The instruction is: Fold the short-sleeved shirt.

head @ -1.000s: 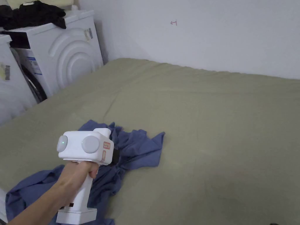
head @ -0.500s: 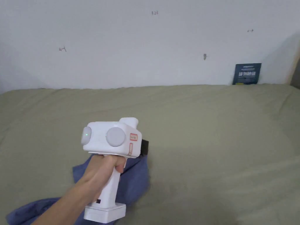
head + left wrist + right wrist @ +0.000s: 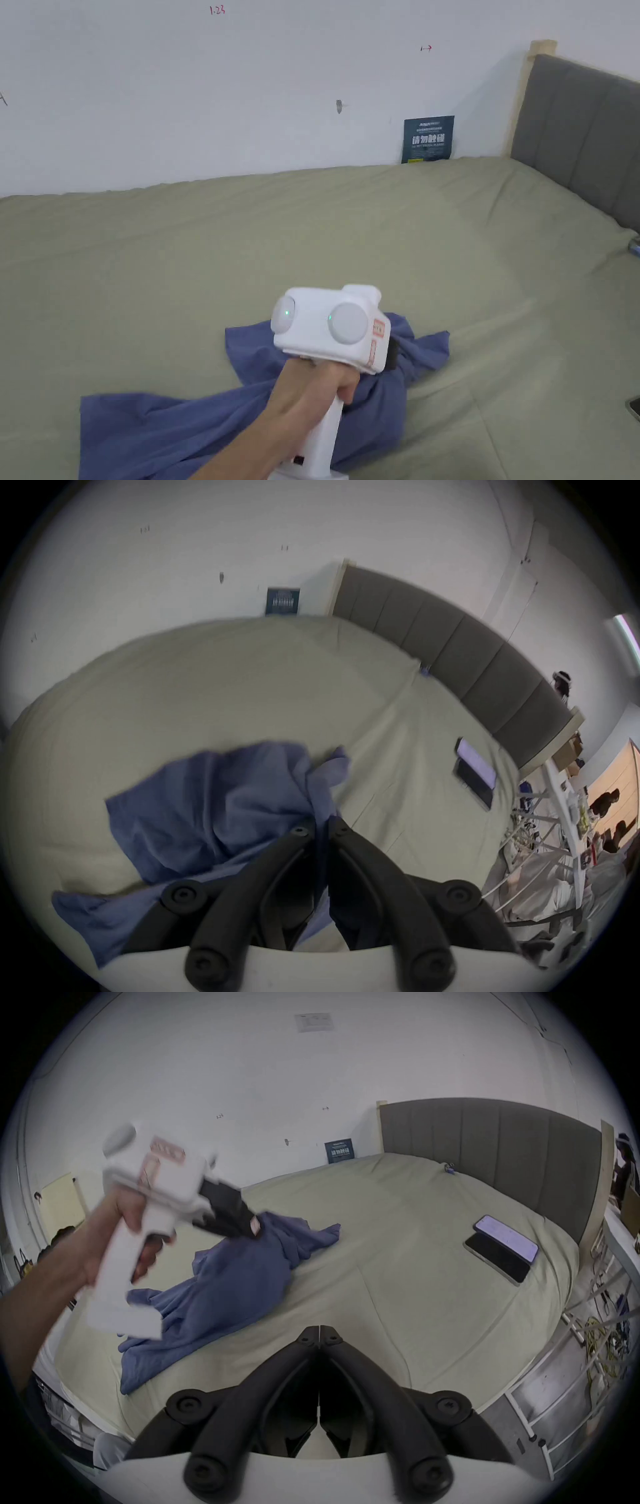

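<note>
While the shirt [image 3: 206,419] lies crumpled on the bed [image 3: 375,237], the left gripper [image 3: 320,830] pinches a bunch of it between its jaws; the right gripper [image 3: 319,1333], apart from the shirt, is clenched empty.

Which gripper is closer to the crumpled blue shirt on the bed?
Left. The left gripper is shut on the crumpled blue shirt, pinching its fabric. The right gripper is shut on nothing, apart from the shirt, over the bare olive bedsheet.
</note>
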The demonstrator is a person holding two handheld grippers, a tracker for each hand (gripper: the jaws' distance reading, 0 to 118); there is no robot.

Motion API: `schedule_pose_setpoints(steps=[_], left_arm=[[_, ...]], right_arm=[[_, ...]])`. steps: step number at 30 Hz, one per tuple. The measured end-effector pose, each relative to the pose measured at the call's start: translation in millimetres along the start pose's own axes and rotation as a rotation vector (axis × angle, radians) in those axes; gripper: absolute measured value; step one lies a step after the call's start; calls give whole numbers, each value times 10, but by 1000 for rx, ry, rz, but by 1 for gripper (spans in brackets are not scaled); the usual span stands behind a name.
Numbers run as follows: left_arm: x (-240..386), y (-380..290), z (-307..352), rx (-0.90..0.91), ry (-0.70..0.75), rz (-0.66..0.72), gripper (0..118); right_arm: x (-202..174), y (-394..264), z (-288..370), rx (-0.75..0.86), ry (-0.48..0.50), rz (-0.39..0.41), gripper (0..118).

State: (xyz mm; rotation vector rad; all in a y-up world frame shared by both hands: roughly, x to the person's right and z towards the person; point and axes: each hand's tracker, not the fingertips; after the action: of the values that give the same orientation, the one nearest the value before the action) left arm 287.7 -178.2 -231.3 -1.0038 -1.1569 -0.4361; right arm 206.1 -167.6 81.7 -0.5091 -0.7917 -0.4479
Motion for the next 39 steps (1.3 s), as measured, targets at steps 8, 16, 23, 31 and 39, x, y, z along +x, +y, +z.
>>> schedule_pose_setpoints(steps=[8, 16, 23, 31, 39], left_arm=[[-172, -446, -199, 53, -32, 21, 114], [-393, -979, 1414, 316, 66, 1, 105], [-652, -2123, 3064, 641, 271, 90, 0], [-734, -2987, 3961, 748, 556, 160, 0], [-1016, -3239, 4060, 757, 567, 286, 0]], right_arm=[[-43, 56, 26, 4, 4, 27, 0], [-179, 249, 290, 65, 13, 97, 0], [-456, 409, 704, 221, 69, 227, 0], [-748, 356, 932, 299, 120, 245, 0], [-828, 346, 987, 320, 111, 275, 0]])
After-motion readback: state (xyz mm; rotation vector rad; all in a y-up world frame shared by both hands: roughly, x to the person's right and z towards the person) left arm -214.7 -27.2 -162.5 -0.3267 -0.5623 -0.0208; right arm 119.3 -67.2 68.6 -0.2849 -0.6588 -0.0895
